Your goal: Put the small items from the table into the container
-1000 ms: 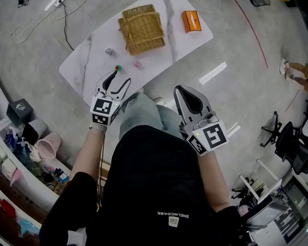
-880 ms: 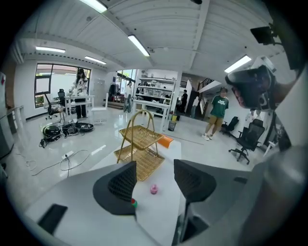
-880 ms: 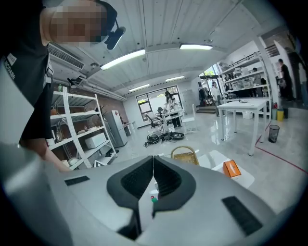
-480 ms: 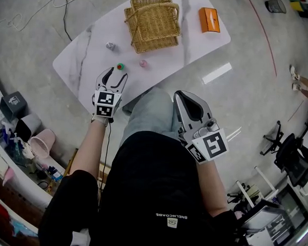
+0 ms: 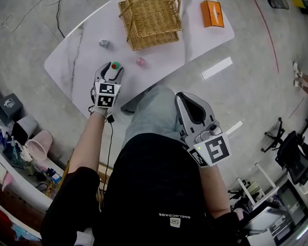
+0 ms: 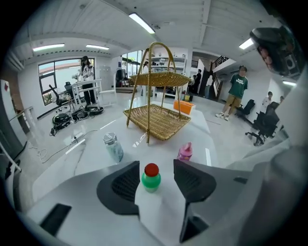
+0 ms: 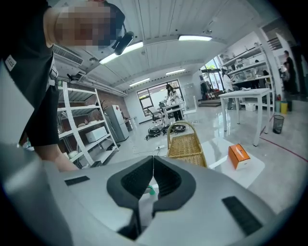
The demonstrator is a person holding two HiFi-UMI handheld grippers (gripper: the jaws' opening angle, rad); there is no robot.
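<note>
Left gripper view: small green bottle with red cap [image 6: 151, 177] stands upright on the white table [image 6: 67, 166], near its front edge, between the jaws of the left claw [image 6: 155, 168]. Jaws wide apart, neither touching it. Likely light, hard smooth plastic, tips easily; grip the green body below the cap. Pink bottle [image 6: 185, 151] just far-right, clear jar [image 6: 112, 146] far-left, wicker basket [image 6: 159, 120] beyond. Right claw [image 7: 153, 163] closed, empty, off the table.
</note>
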